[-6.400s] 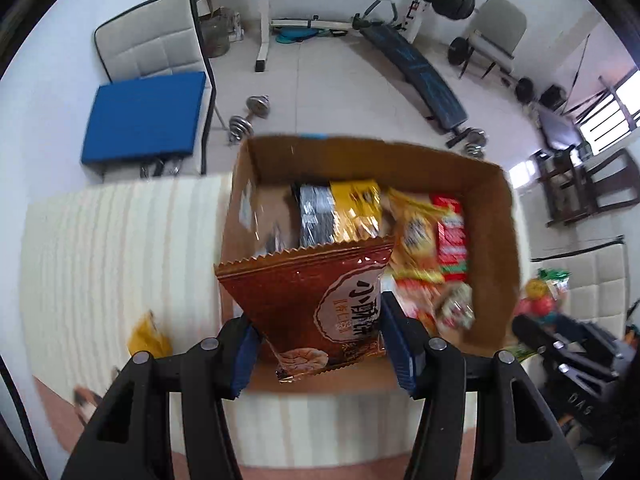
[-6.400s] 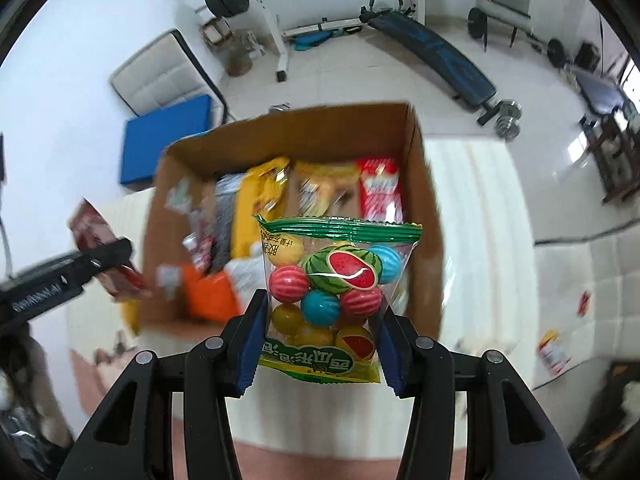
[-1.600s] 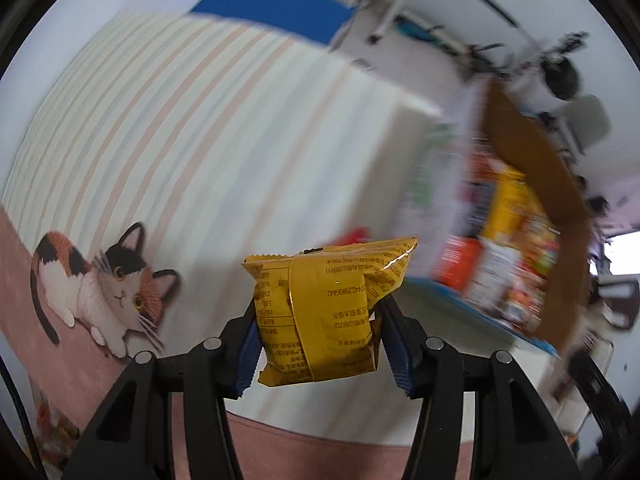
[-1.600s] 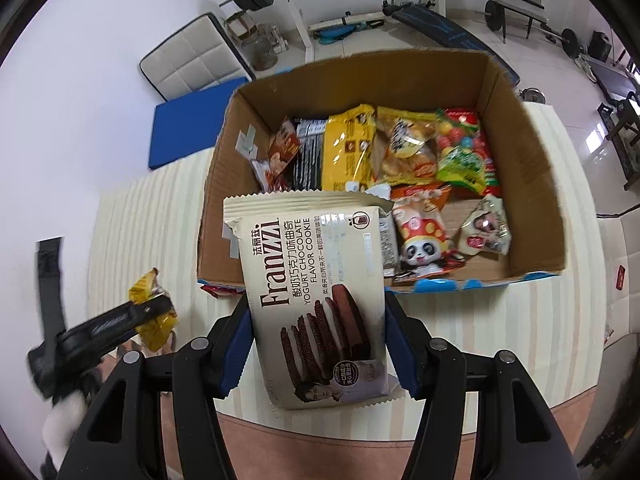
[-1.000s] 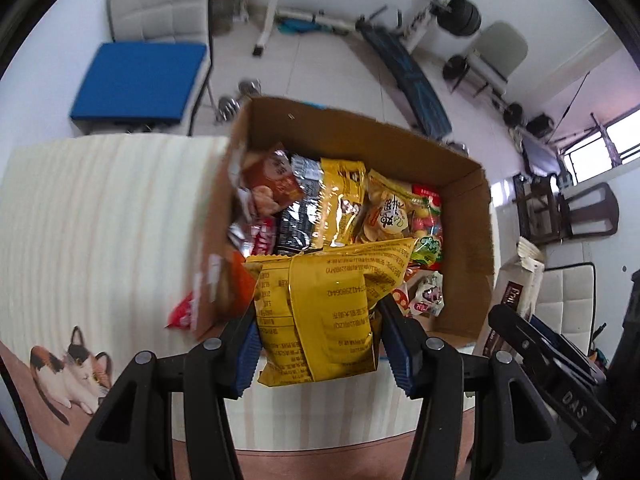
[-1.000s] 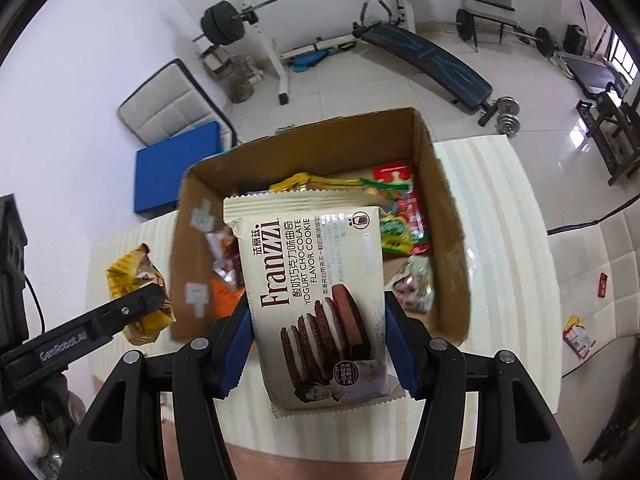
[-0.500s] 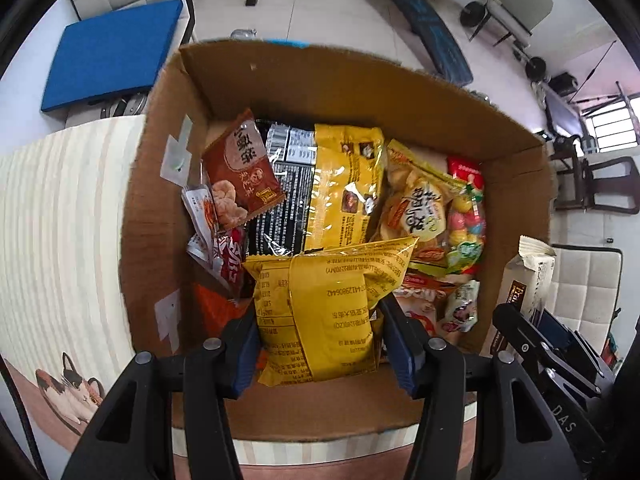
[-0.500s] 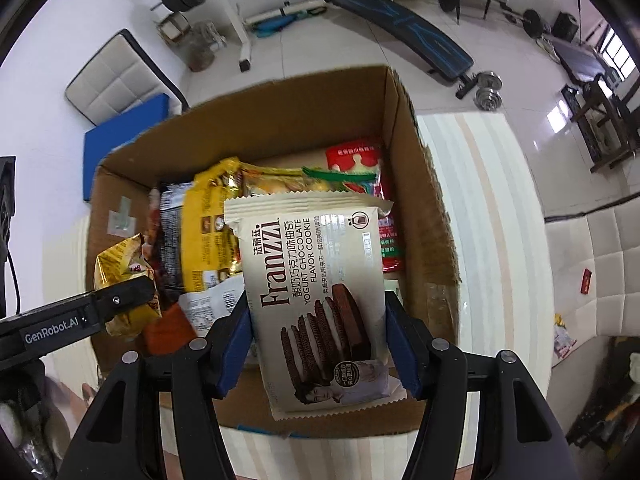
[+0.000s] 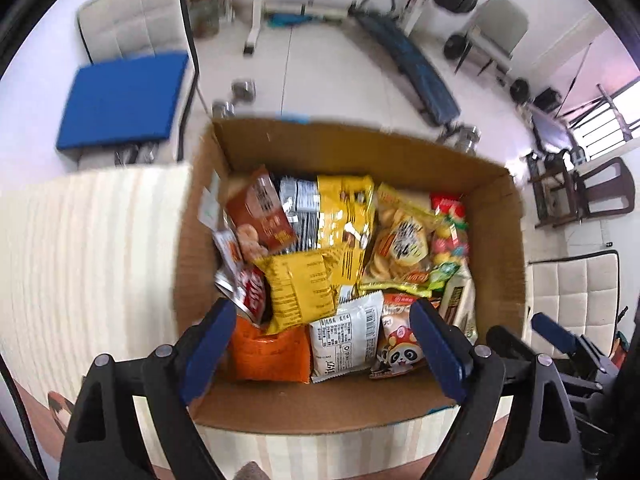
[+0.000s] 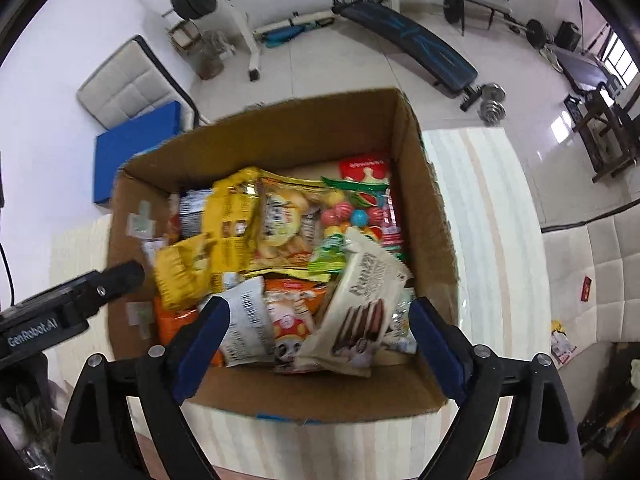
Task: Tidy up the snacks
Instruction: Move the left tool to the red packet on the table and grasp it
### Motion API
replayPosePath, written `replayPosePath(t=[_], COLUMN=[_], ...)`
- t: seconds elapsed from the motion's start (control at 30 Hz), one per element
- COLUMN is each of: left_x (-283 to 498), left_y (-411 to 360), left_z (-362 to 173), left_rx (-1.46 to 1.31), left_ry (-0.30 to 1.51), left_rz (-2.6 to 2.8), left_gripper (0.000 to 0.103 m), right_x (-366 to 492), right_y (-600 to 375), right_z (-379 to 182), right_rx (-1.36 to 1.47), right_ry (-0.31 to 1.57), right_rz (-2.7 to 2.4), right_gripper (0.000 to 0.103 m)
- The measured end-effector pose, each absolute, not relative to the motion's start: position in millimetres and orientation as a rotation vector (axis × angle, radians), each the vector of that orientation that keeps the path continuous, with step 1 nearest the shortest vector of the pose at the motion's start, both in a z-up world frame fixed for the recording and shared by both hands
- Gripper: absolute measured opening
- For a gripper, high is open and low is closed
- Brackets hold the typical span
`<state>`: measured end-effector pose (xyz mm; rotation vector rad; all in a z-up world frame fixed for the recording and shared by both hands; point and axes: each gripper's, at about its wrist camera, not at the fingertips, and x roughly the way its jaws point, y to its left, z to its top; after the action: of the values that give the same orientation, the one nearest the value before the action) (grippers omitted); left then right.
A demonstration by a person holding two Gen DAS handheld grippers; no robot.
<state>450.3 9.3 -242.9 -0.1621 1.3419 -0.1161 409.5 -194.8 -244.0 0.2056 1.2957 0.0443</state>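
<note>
An open cardboard box (image 9: 500,248) (image 10: 432,216) on the striped table holds several snack packs. My left gripper (image 9: 320,312) hangs over its near side, jaws opening, nothing between them. Just beyond it the yellow pack (image 9: 300,288) (image 10: 180,268) lies loose among the other snacks. My right gripper (image 10: 316,316) is also above the box with jaws opening and nothing pressed between the pads. The white cookie pack (image 10: 360,304) (image 9: 456,304) lies tilted in the box's right part, free of the pads. The right gripper's body (image 9: 560,344) shows at the right edge of the left wrist view.
The box stands on a striped tablecloth (image 9: 88,248) (image 10: 488,208). Beyond the table are a blue-cushioned chair (image 9: 124,96), a weight bench (image 10: 408,44) and a barbell rack. The left gripper's arm (image 10: 68,304) reaches in from the left of the right wrist view.
Both grippers have opened wide. The yellow pack has dropped out of the left one and the cookie pack out of the right one; both now lie in the box.
</note>
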Motion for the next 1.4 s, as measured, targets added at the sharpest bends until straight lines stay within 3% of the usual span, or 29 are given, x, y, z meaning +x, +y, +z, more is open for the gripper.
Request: replayPosePath(t=[0.23, 0.57, 0.97, 1.33, 1.4], left_x=[381, 298, 331, 358, 359], left_y=[44, 121, 123, 100, 93], left_z=[-199, -261, -356, -379, -381], left_rx=[-0.109, -0.238, -0.049, 0.261, 0.294], left_ry=[1.185, 1.31, 1.43, 1.416, 1.408], left_rz=[0.014, 0.181, 0.102, -0.106, -0.122], left_gripper=[0.089, 0.089, 0.089, 0.089, 0.082], right_x=[368, 295, 280, 288, 289], right_y=[-177, -146, -125, -108, -105], right_z=[-227, -261, -333, -353, -351], right_rx=[0.258, 0.297, 0.24, 0.173, 0.168], right_ry=[1.232, 1.281, 1.401, 1.443, 1.44], right_rz=[0.081, 0.135, 0.132, 0.091, 0.083], right_gripper=[0.094, 0.094, 0.094, 0.094, 0.094])
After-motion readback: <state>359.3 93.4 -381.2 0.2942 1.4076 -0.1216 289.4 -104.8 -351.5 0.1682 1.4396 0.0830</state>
